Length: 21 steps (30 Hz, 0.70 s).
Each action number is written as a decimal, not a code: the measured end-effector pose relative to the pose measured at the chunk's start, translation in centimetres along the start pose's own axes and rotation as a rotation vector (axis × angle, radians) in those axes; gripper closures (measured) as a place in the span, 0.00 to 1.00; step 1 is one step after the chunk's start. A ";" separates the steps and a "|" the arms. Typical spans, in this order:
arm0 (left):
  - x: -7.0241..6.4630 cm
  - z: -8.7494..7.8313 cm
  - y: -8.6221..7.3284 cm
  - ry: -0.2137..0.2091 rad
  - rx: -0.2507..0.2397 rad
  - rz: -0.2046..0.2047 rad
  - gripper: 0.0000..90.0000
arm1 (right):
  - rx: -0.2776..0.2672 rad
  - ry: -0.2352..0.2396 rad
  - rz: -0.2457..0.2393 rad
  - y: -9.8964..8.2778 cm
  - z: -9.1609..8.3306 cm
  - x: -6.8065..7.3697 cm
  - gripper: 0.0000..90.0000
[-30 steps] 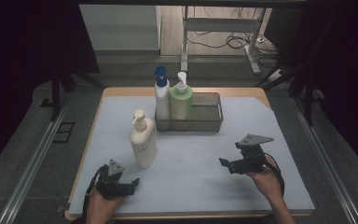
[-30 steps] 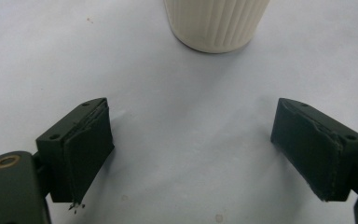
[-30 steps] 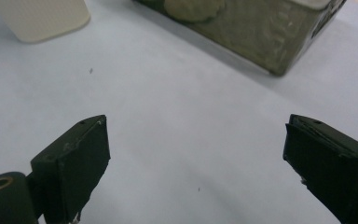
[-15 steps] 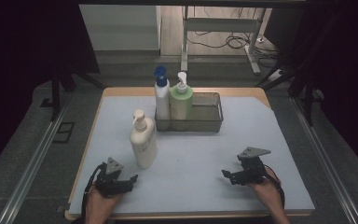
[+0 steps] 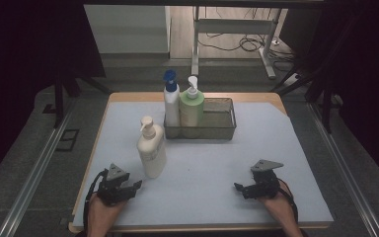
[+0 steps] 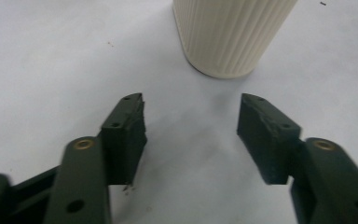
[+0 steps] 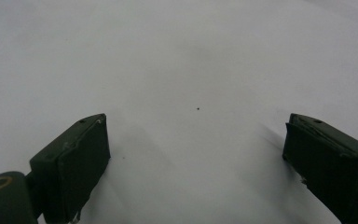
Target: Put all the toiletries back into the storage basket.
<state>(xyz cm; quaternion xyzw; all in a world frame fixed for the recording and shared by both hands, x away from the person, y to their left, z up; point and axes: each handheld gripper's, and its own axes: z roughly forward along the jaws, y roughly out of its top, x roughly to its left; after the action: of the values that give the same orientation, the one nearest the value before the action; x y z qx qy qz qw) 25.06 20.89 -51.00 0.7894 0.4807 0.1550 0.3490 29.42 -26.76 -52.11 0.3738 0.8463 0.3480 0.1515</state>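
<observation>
Showing a wide surface (image 5: 296,148) covered by a pale mat, the high view sets out the whole arrangement. A wire basket (image 5: 222,129) stands toward the far edge; a blue-capped bottle (image 5: 171,101) and a green bottle (image 5: 191,107) stand upright in its left half, and its right half is free. A cream bottle (image 5: 151,150) with a pump top stands upright on the mat, outside and in front of the basket's left end, near the left gripper (image 5: 133,186).

In the left gripper view the ribbed base of the cream bottle (image 6: 230,35) lies just ahead of the left gripper (image 6: 191,121), apart from both pads. Its jaws have just been closing and now stand partly apart, with nothing between them. The right gripper (image 5: 238,187) rests low over bare mat, well apart from every bottle; in the right gripper view the right gripper (image 7: 196,144) has its jaws wide apart and empty.

Judged from this layout, two bottles are already placed and the third is not yet grasped. Remaining steps would be gripping the cream bottle and setting it in the basket.
</observation>
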 end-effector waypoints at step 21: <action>1.9 2.9 3.4 -0.016 0.021 0.045 1.00 | 0.009 -0.004 0.011 0.1 0.1 0.2 0.05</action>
<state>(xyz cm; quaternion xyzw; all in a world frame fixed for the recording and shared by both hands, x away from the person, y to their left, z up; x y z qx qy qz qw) 29.88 20.43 -50.86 0.8050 0.4615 0.1515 0.3407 29.47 -26.52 -52.10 0.3798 0.8456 0.3441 0.1494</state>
